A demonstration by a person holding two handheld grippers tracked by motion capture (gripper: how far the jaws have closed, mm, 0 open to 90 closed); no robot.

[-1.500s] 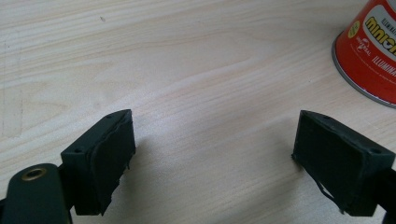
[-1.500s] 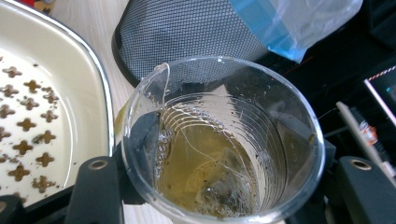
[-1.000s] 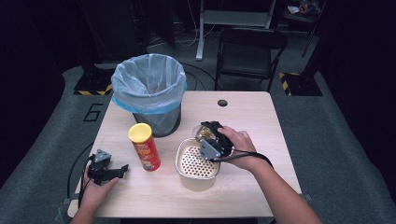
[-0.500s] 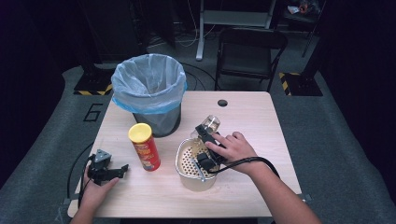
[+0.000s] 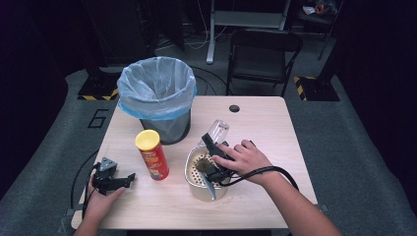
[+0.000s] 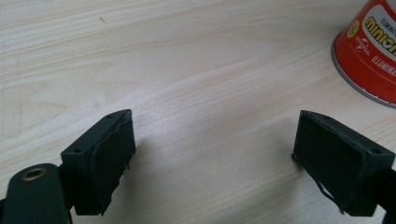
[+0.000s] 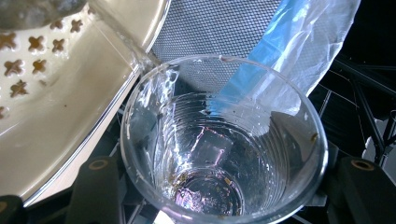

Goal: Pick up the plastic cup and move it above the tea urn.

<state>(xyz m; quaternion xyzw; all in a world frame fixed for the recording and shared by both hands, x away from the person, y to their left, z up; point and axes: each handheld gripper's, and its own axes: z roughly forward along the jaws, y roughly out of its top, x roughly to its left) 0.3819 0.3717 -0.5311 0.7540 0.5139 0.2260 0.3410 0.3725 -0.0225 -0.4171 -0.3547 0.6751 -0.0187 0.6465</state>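
Your right tool [image 5: 212, 147] grips one clear cup [image 7: 219, 140], tilted over rim of one cream strainer pot [image 5: 194, 189]. Right tool's view adds brown dregs in cup bottom, cross-shaped holes in pot. Your left tool [image 6: 215, 163] released, jaws wide over bare bench [image 5: 275, 128]. One chip can [image 5: 151, 153], one lined bin [image 5: 156, 98] beyond.

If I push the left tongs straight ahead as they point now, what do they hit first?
Probably the red chip can, just right of centre ahead of the open left tongs; before it lies bare table.
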